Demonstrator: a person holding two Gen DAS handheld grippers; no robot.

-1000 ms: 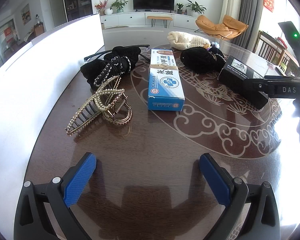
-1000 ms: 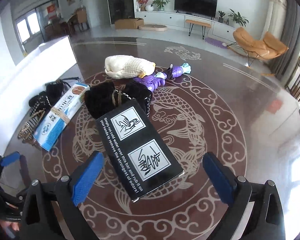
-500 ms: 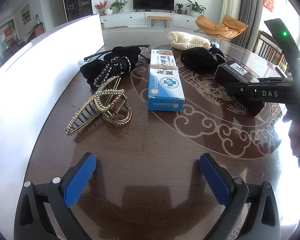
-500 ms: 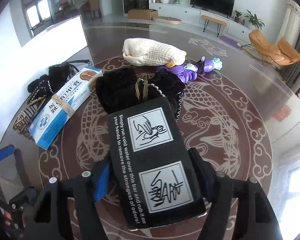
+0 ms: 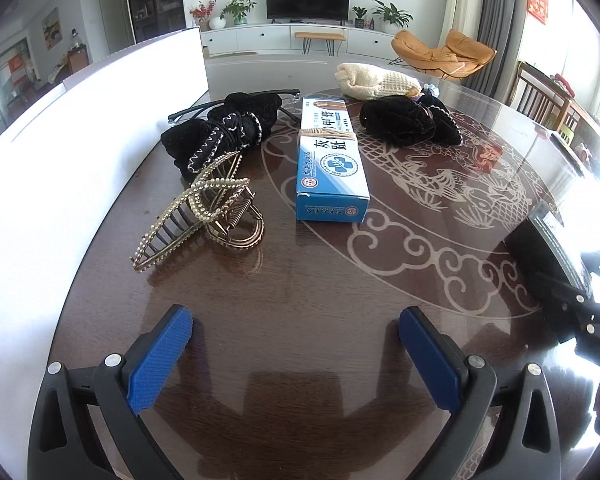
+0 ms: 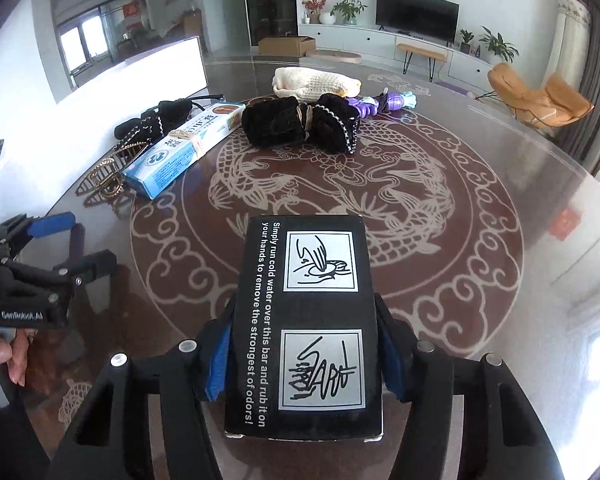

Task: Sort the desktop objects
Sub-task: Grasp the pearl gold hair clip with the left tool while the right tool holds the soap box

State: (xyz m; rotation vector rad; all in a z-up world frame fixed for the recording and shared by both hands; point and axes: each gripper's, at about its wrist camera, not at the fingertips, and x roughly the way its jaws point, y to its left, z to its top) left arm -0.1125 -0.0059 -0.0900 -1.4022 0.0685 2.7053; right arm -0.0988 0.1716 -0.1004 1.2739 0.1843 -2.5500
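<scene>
- On the round dark table (image 6: 480, 216), patterned with a pale dragon and cloud scrolls, our right gripper (image 6: 304, 356) has its jaws closing on the black box (image 6: 304, 320); the blue pads (image 6: 219, 360) sit against both long sides of the box.
- We see white print and two square line drawings on the box's top face, which runs straight away from the camera.
- From the left wrist view, that same box shows only as a dark block at the right edge, with the right gripper's black frame just in front of it.
- Our left gripper (image 5: 294, 356) stands wide over bare tabletop, with nothing between its blue pads (image 5: 160, 356).
- Beyond the left gripper we find a gold, pearl-studded hair claw (image 5: 204, 212) lying on its side, touching a black velvet hair bow (image 5: 224, 132) behind it.
- Just to the right of the claw lies a blue-and-white carton (image 5: 332, 160) with a rubber band around its middle, its short end toward the camera.
- Farther back sits a second black velvet bow (image 6: 300, 126), with a cream knitted pouch (image 6: 314, 84) behind it and a purple toy (image 6: 380, 102) beside it.
- At the left edge of the right wrist view, a hand (image 6: 0, 356) grips the left gripper's handle.
- A white panel (image 5: 60, 128) runs along the table's left side.
</scene>
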